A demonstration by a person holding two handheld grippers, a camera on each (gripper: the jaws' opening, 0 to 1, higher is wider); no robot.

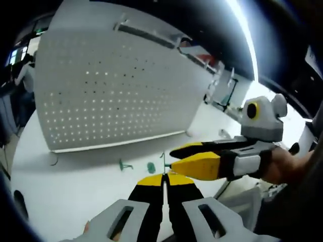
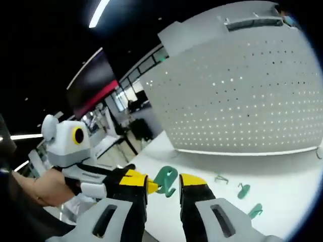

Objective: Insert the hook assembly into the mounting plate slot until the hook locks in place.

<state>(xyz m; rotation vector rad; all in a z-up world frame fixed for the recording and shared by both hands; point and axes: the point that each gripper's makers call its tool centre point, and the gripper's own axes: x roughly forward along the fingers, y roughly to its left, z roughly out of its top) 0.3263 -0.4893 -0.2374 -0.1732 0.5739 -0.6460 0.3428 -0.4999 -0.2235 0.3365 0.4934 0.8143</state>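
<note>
A white pegboard mounting plate [image 1: 116, 85] [image 2: 242, 101] stands upright on the white table [image 1: 60, 201]. My left gripper [image 1: 164, 176] is shut on a small green hook [image 2: 165, 180], which shows edge-on as a thin green sliver [image 1: 162, 157] above its yellow tips. In the right gripper view the left gripper [image 2: 146, 185] comes in from the left, carrying the hook. My right gripper [image 2: 164, 182] is open, one jaw on each side of the hook. In the left gripper view the right gripper [image 1: 172, 157] reaches in from the right, level with the hook. Both are well short of the plate.
Loose green hooks lie on the table in front of the plate [image 1: 123, 165] [image 1: 151, 167] [image 2: 220, 179] [image 2: 244, 190] [image 2: 256, 210]. A person's hand [image 1: 285, 166] holds the right gripper. Shelving and glass partitions stand behind the table.
</note>
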